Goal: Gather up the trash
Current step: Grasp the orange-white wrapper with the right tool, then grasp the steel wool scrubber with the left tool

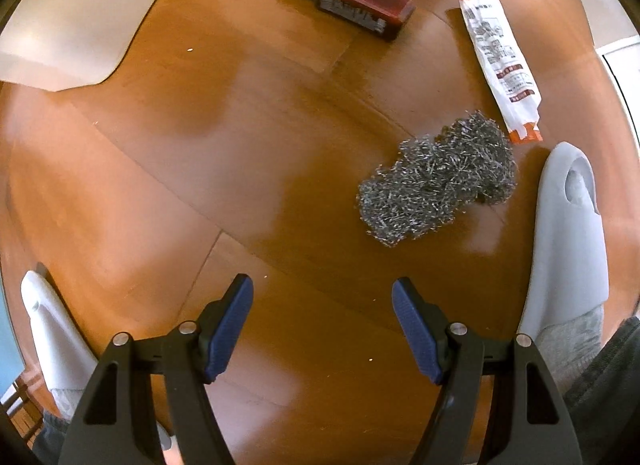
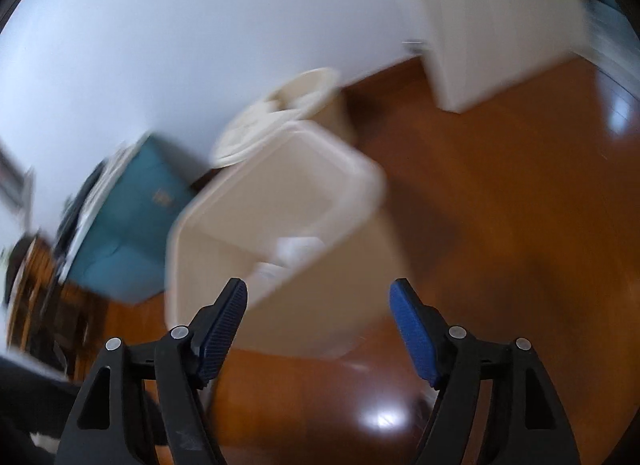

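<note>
Right gripper [image 2: 319,293] jaws spread wide, empty, above blurred cream trash bin [image 2: 224,221] holding white scraps; wooden floor [image 2: 500,205], teal box [image 2: 132,217] left.

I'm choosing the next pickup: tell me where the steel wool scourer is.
In the left wrist view, the steel wool scourer lies on the wooden floor, ahead and right of the open left gripper, between the white-and-orange wrapper and the grey slipper.

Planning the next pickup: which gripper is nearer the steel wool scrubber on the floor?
Left. The left gripper hangs open above the floor, the steel wool scrubber just ahead to its right. The right gripper faces the cream bin; no scrubber shows there.
</note>
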Demonstrator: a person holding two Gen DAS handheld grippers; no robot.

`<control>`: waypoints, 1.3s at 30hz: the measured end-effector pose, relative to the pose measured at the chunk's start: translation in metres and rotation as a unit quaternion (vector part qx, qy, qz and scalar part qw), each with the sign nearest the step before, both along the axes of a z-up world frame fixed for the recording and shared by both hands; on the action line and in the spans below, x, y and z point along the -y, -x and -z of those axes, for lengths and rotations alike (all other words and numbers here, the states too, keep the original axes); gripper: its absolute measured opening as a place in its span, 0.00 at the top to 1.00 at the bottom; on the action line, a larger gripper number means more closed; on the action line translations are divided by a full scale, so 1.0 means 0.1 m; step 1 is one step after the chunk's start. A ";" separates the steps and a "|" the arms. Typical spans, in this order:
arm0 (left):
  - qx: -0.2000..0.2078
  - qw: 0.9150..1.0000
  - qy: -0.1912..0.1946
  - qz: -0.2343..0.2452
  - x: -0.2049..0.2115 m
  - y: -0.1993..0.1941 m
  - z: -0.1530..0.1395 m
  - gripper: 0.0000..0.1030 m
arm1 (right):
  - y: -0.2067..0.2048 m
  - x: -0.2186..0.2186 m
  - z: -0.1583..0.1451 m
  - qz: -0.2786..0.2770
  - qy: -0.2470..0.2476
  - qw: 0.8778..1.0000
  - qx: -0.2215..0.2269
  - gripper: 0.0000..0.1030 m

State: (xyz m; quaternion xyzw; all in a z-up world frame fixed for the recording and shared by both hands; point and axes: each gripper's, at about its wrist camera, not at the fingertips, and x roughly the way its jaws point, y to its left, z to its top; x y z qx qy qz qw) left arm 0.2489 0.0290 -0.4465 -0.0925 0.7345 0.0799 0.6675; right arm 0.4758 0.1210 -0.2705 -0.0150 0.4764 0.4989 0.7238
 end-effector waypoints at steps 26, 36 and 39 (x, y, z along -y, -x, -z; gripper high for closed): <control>0.011 0.994 0.014 0.104 0.58 -0.73 -0.03 0.21 | 0.83 1.80 2.41 0.130 0.289 0.946 -0.071 0.41; 0.015 0.991 0.001 0.132 0.80 -0.89 -0.03 0.21 | 0.78 1.95 2.18 0.133 0.242 0.960 -0.046 0.79; 0.023 0.987 -0.006 0.160 0.83 -0.88 -0.12 0.21 | 0.68 2.04 2.15 0.153 0.232 0.959 -0.055 0.79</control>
